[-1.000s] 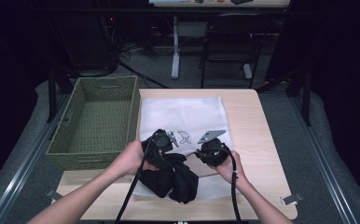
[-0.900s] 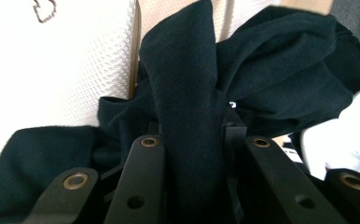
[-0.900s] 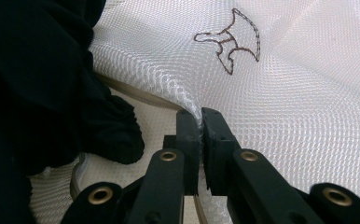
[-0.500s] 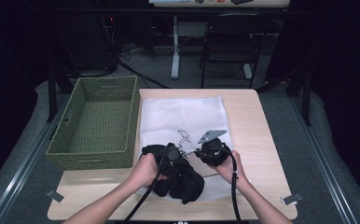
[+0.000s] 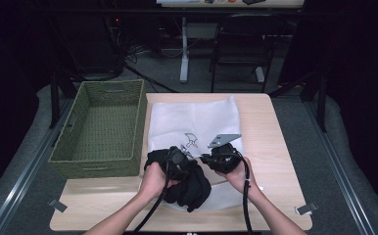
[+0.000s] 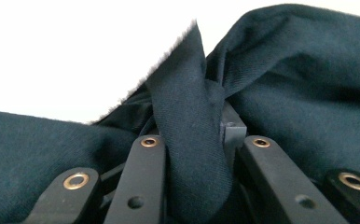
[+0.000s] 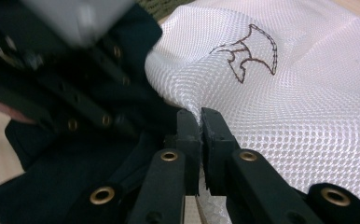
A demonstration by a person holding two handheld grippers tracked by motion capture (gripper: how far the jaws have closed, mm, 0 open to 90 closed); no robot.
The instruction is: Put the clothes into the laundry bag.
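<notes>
Dark navy cotton garment (image 5: 187, 183), clamped in left tool (image 6: 194, 140), has been lowered to table's near edge at white mesh laundry bag (image 5: 192, 122), whose edge is pinched by right tool (image 7: 200, 122). Bagging prob. imminent.

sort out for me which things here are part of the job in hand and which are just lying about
In the job:
- dark garment, pinched by the left gripper
- white mesh bag, its edge pinched by the right gripper

Lying about:
- green woven basket, left of the bag
- chair beyond the table
- white desk leg on the floor
</notes>
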